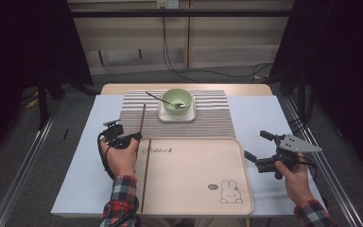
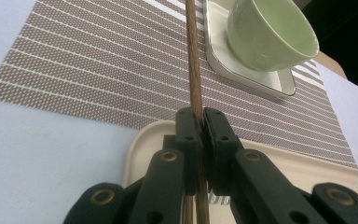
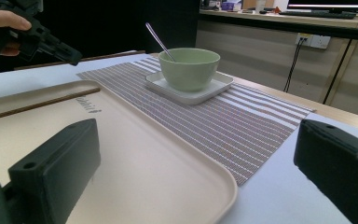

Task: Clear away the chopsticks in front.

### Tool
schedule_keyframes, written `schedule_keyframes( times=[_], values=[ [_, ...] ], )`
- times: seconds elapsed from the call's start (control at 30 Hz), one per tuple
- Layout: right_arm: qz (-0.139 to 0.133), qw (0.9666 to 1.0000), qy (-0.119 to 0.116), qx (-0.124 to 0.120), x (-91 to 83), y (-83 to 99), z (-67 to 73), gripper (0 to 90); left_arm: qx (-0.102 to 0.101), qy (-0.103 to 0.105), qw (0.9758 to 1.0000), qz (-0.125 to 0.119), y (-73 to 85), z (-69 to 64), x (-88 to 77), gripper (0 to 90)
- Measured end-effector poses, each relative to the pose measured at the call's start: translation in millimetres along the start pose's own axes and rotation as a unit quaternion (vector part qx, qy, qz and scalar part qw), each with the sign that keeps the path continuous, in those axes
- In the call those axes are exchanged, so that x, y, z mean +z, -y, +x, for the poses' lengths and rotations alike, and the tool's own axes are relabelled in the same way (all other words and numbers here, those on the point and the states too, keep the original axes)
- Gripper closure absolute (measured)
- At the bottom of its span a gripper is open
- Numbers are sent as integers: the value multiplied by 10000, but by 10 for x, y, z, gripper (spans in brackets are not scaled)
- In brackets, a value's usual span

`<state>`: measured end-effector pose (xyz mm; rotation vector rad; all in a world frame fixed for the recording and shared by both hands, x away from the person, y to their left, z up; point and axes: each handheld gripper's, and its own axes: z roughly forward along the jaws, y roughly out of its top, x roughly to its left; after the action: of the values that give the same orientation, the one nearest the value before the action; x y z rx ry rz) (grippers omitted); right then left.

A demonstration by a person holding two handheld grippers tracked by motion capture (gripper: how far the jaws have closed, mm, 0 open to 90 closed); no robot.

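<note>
My left gripper [image 1: 136, 137] [image 2: 202, 116] is shut on a thin brown stick [image 1: 143, 118] [image 2: 193, 60]. The stick points away over the striped placemat [image 1: 208, 120] [image 2: 98, 60], toward the left side of a white square saucer [image 1: 177, 115] [image 2: 256, 77]. A green bowl [image 1: 177, 98] [image 2: 270, 32] [image 3: 189, 67] stands on the saucer with a metal spoon [image 1: 158, 98] [image 3: 157, 39] in it. A second brown stick [image 1: 145, 179] [image 3: 32, 108] lies along the left side of the beige tray [image 1: 194, 175] [image 3: 135, 154]. By the tray's right edge my right gripper [image 1: 256, 144] [image 3: 196, 149] is open and holds nothing.
The tray has a rabbit drawing [image 1: 230, 191] at its near right corner. A white sheet [image 1: 85, 156] covers the table around the tray and placemat. Cables [image 1: 208, 72] run over the floor beyond the table. In the right gripper view the left gripper [image 3: 51, 46] hangs at top left.
</note>
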<state>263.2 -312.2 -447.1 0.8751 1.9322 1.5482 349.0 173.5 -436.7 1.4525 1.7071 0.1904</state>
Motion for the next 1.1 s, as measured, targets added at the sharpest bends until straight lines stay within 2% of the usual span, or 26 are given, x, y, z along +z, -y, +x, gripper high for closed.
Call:
schedule_keyframes(
  times=[0.1,0.13,0.23,0.27,0.3,0.37,0.4,0.47,0.53,0.6,0.7,0.9,0.93,1.07,1.1],
  values=[
    [-39,10000,63,9,12,3,8,0,-91,-4,10000,-12,38,20,-69,854],
    [-37,10000,55,3,12,3,10,0,-44,-57,10000,-18,48,31,-84,854],
    [-50,10000,61,3,11,0,10,0,-131,-11,9999,-36,83,53,-123,854],
    [-51,10000,61,3,11,0,10,0,-61,-26,10000,-29,93,69,-137,853],
    [-50,10000,54,1,11,0,10,0,-145,-10,9999,-60,106,67,-147,854],
    [-49,10000,55,-3,11,0,10,0,-149,-50,9999,-67,118,73,-162,854],
    [-49,10000,62,-3,11,1,11,0,-152,9,9998,-88,139,87,-185,854],
    [-46,10000,61,-7,10,0,10,0,-204,57,9997,-100,162,100,-202,854],
    [-50,10000,60,1,10,0,10,0,-239,-13,9996,-124,185,102,-218,854],
    [-43,10000,65,4,10,0,11,0,-195,55,9997,-103,211,118,-241,854],
    [-45,10000,54,10,9,-1,14,0,-187,15,9997,-151,261,121,-275,854],
    [-47,10000,58,-18,6,-2,10,0,-272,5,9995,-134,359,171,-320,853],
    [-58,10000,52,4,10,0,14,0,-346,31,9993,-155,372,170,-324,853],
    [-48,10000,61,-11,10,-3,16,0,-325,36,9993,-156,425,194,-359,853],
    [-61,10000,63,-18,10,-4,14,0,-386,42,9991,-193,436,191,-363,853]
  ],
)
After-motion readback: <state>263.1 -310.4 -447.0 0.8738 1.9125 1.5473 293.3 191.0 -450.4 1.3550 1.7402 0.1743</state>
